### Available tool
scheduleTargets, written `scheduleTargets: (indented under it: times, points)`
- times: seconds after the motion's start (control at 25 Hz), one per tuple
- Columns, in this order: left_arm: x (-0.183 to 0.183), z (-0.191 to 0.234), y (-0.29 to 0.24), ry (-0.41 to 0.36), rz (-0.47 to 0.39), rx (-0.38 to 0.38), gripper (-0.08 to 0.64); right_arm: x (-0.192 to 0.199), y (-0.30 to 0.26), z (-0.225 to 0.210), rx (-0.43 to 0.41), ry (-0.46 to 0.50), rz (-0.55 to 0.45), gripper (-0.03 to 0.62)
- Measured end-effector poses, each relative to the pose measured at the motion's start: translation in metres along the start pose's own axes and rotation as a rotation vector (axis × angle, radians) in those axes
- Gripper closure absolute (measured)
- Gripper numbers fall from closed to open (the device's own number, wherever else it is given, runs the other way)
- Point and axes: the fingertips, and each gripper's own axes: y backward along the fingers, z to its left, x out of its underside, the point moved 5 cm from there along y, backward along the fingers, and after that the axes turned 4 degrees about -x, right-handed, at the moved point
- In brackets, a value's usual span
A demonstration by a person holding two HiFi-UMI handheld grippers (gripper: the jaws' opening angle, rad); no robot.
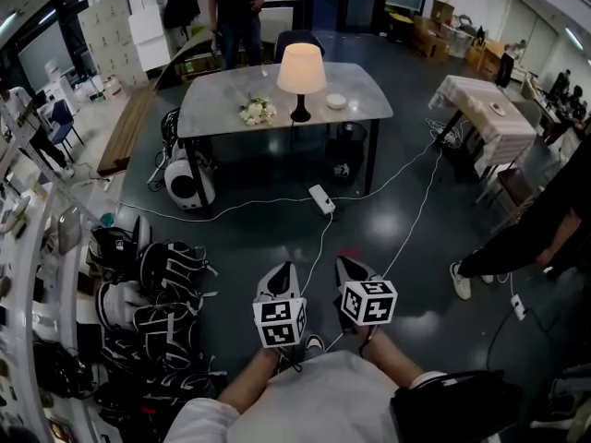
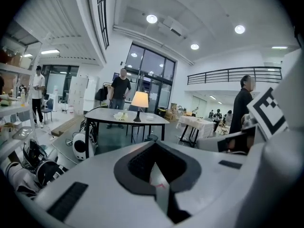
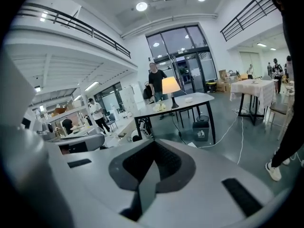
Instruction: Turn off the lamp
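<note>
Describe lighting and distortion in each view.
Head view: fisheye bend, dim floor, the lit lamp glows brightest. Left gripper view: ceiling lights blown out, black vignette around. Right gripper view: same round vignette, balcony railing bowed.

My left gripper [image 2: 155,151], jaws pressed together, glowing lamp [image 2: 139,100] at twelve o'clock on a grey table [image 2: 105,113], one person [image 2: 121,87] behind it, a second person [image 2: 242,107] at two o'clock
</note>
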Motion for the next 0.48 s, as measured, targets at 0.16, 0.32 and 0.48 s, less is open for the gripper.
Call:
scheduleTargets:
  times: [0.16, 0.32, 0.48]
  points:
    - [-0.014, -0.005, -0.04, -0.034, -0.009, -0.003, 0.561, -0.021, -0.032, -0.023, -0.026, -0.002, 0.008, 0.593]
    - [-0.025, -0.009, -0.079, -0.02, -0.007, -0.016, 0.561, -0.038, -0.056, -0.047, -0.045, 0.005, 0.024, 0.594]
    - [-0.031, -0.013, -0.109, -0.013, 0.003, -0.028, 0.561, -0.047, -0.072, -0.07, -0.052, 0.008, 0.048, 0.594]
